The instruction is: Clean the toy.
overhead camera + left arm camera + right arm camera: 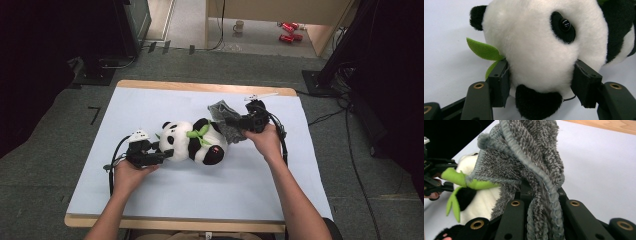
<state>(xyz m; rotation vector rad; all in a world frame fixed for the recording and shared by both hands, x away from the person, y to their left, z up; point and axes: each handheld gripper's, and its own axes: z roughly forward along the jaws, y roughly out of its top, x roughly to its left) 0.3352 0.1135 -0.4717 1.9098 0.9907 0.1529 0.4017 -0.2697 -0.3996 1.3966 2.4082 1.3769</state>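
A black-and-white plush panda (192, 141) with a green scarf lies on its side on the pale blue mat (150, 105). My left gripper (159, 152) is shut on the panda's head (541, 50), one pad on each side of the muzzle. A green felt leaf (482, 50) sticks out beside the left pad. My right gripper (235, 122) is shut on a grey fuzzy cloth (223, 120), which it holds against the panda's body. In the right gripper view the cloth (529, 162) stands bunched between the jaws, touching the green scarf (466, 181).
The mat covers a wooden table (200, 87). Beyond the table lie grey carpet, a mug (239, 26) and red cans (288, 31) on the floor. Black stands and cables (345, 115) sit at the right.
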